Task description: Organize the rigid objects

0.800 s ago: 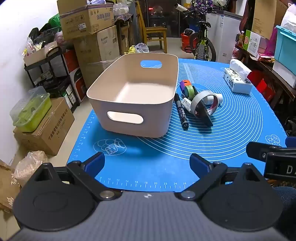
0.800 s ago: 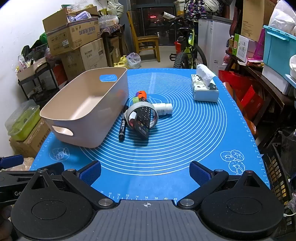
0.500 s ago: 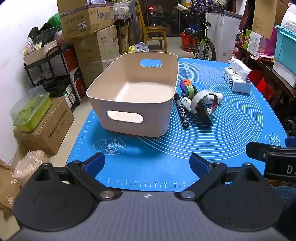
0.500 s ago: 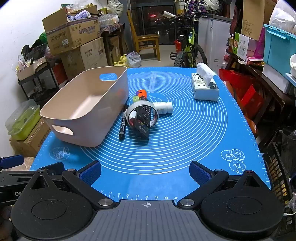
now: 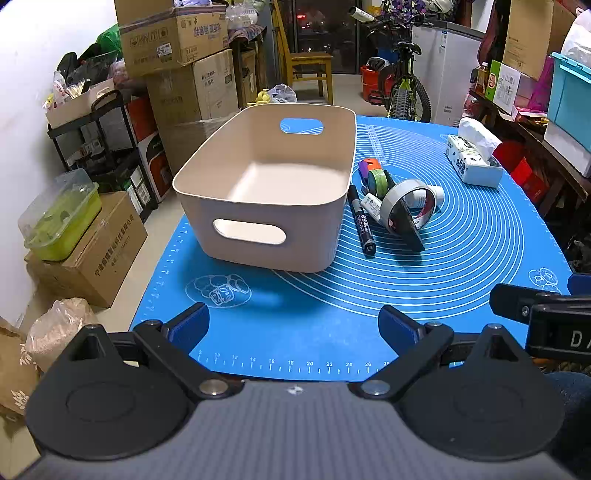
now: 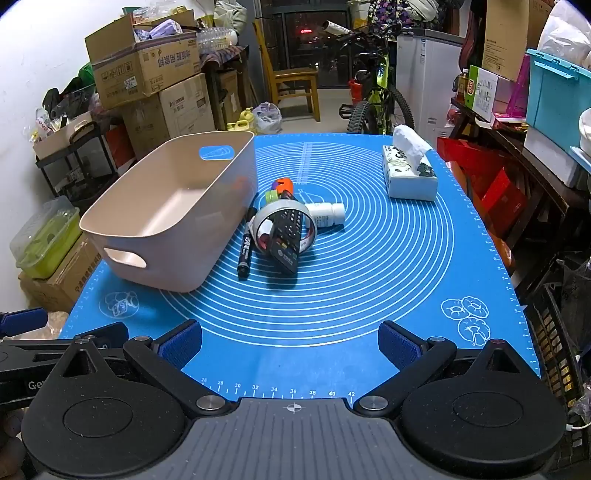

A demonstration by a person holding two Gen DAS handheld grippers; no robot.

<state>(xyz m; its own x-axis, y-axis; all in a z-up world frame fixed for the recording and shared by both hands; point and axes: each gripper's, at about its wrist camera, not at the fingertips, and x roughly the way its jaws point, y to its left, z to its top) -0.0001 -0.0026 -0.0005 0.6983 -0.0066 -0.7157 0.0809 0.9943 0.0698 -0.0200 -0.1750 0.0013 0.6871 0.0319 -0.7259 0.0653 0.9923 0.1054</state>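
An empty beige bin stands on the blue mat, left of centre. Beside its right wall lies a pile: a black marker, a grey tape roll, a black remote through the roll, a white bottle, a green tape roll and an orange-purple item. My left gripper and right gripper are open and empty, low over the mat's near edge, well short of the pile.
A tissue box sits at the far right of the mat. Cardboard boxes, a shelf rack and a green-lidded tub stand left of the table. A bicycle and chair stand beyond.
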